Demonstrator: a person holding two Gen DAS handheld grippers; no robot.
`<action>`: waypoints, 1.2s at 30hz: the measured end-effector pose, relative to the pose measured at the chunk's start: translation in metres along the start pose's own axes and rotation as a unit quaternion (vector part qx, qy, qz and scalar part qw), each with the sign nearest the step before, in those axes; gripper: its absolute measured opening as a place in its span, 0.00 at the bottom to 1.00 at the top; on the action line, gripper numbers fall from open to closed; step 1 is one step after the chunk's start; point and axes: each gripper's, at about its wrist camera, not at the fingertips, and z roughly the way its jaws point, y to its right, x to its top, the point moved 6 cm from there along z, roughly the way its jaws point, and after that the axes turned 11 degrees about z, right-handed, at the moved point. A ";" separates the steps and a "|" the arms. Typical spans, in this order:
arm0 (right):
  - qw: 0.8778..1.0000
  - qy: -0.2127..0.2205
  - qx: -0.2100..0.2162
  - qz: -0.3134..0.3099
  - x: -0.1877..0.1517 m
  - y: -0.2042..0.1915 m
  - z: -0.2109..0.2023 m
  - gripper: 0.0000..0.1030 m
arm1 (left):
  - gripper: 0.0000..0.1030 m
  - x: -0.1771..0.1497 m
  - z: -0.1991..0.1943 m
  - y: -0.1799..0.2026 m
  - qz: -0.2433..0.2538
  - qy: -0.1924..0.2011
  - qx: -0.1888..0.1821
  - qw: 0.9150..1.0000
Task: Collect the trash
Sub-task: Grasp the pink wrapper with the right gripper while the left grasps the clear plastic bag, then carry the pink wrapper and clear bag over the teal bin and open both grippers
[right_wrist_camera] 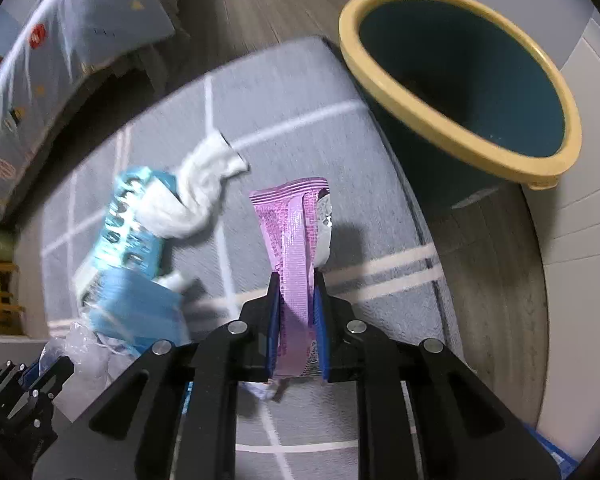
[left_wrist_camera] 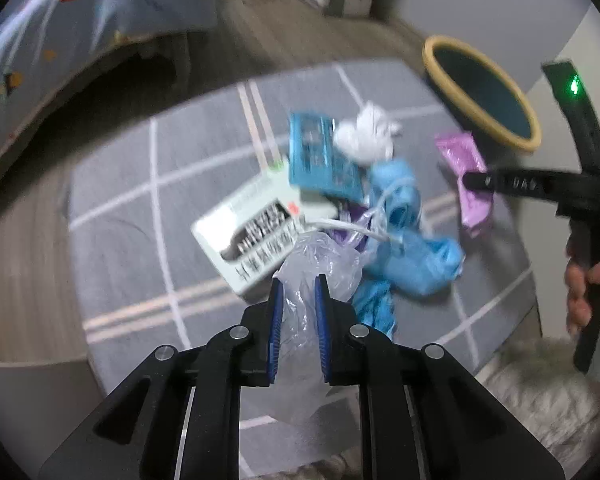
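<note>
**Both claws clamped on litter**

The left claw (left_wrist_camera: pixel 298 300) pinches a crinkly clear plastic bag (left_wrist_camera: pixel 320 264), its blue pads pressing the film. The right claw (right_wrist_camera: pixel 296 292) grips a glossy pink wrapper (right_wrist_camera: pixel 290 224), a flat strip torn open at the top. Both rise from a grey rug (right_wrist_camera: pixel 284 120) with pale grid lines. Nearby lie a white box (left_wrist_camera: pixel 252 236), a teal packet (left_wrist_camera: pixel 316 156), crumpled white tissue (right_wrist_camera: pixel 204 192) and soft blue cloth (left_wrist_camera: pixel 416 256). A round teal bin (right_wrist_camera: pixel 460 80) with a smooth yellow rim stands at the rug's edge.
</note>
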 end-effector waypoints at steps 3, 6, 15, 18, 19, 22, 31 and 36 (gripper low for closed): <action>1.000 0.019 0.007 -0.018 0.003 -0.009 -0.015 0.14 | 0.16 0.012 -0.023 -0.003 0.004 0.038 0.014 0.999; 0.999 0.036 0.033 -0.024 0.007 -0.021 -0.034 0.14 | 0.16 0.022 -0.043 -0.009 -0.002 0.072 0.025 0.997; 0.987 0.110 0.095 -0.072 0.029 -0.055 -0.112 0.14 | 0.16 0.046 -0.087 -0.031 -0.029 0.163 0.051 0.985; 0.982 0.131 0.105 -0.087 0.036 -0.059 -0.137 0.14 | 0.16 0.053 -0.100 -0.036 -0.032 0.190 0.054 0.980; 0.980 0.138 0.107 -0.093 0.038 -0.060 -0.145 0.14 | 0.16 0.056 -0.102 -0.037 -0.033 0.199 0.052 0.978; 0.975 0.158 0.113 -0.108 0.051 -0.065 -0.168 0.14 | 0.16 0.061 -0.108 -0.037 -0.031 0.218 0.058 0.974; 0.975 0.174 0.107 -0.092 0.072 -0.034 -0.172 0.14 | 0.16 0.063 -0.103 -0.030 -0.032 0.224 0.070 0.971; 0.975 0.183 0.083 -0.093 0.077 -0.021 -0.171 0.14 | 0.16 0.067 -0.093 -0.028 -0.044 0.213 0.069 0.974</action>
